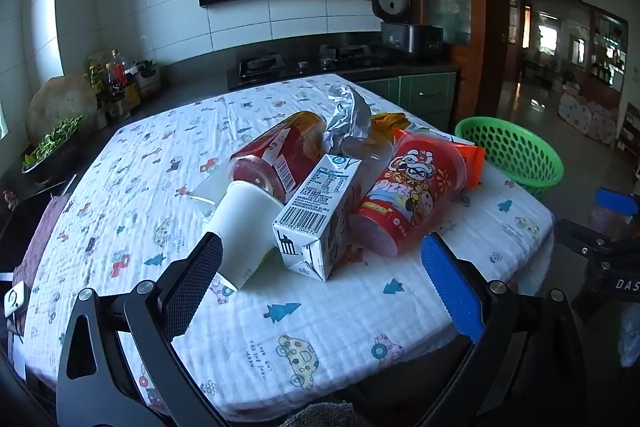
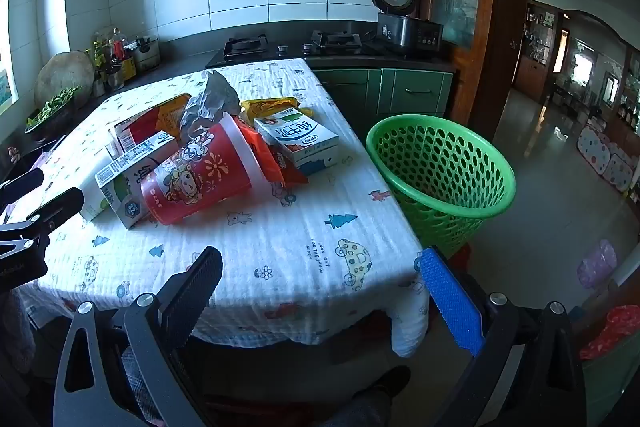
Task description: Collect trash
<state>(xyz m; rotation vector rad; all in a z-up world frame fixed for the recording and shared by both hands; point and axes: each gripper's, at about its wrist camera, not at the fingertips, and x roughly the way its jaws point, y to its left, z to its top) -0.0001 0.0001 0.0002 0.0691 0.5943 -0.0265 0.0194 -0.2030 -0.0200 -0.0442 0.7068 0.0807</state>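
Note:
A pile of trash lies on the cloth-covered table [image 1: 320, 327]: a white paper cup [image 1: 246, 227], a white milk carton [image 1: 316, 223], a red noodle cup [image 1: 412, 195], a red-labelled jar [image 1: 280, 155], crumpled foil [image 1: 348, 119] and an orange wrapper [image 1: 472, 163]. My left gripper [image 1: 322, 255] is open and empty just in front of the carton and cup. My right gripper [image 2: 320, 267] is open and empty over the table's near right corner. There the noodle cup [image 2: 200, 175], a second milk carton [image 2: 296, 139] and the green basket [image 2: 440, 171] show.
The green perforated basket [image 1: 512, 151] stands off the table's right edge. Behind the table runs a dark counter with a gas stove [image 1: 304, 63], a rice cooker [image 1: 400, 23], bottles [image 1: 116, 79] and a bowl of greens [image 1: 52, 147]. Open floor lies to the right.

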